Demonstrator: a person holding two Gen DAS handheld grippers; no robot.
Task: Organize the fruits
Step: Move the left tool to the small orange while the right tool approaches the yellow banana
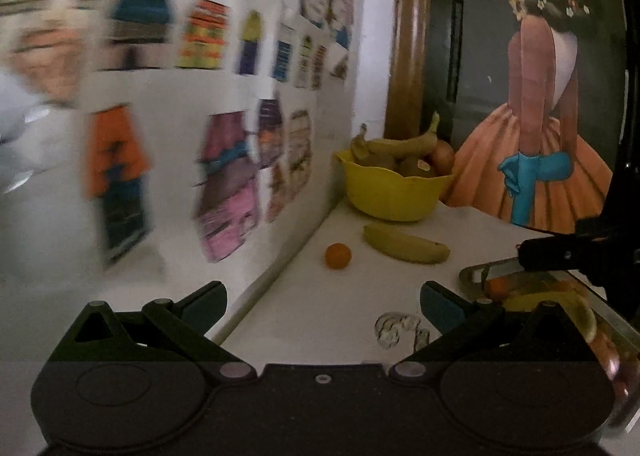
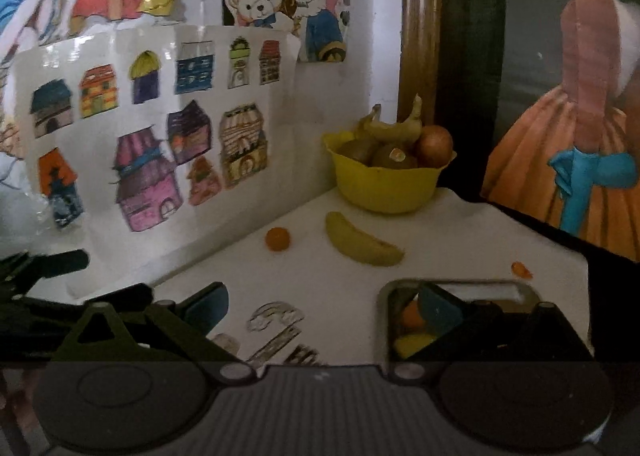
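Both grippers, left (image 1: 322, 306) and right (image 2: 324, 308), hover with jaws wide, empty. Risk: the orange (image 2: 277, 238) rolls off the desk (image 2: 460, 240) if nudged.

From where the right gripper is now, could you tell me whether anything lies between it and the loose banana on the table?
Nothing visible does. The right gripper is open, and only bare white table lies between it and the banana. The small orange sits off to the banana's left and the metal tray to the right.
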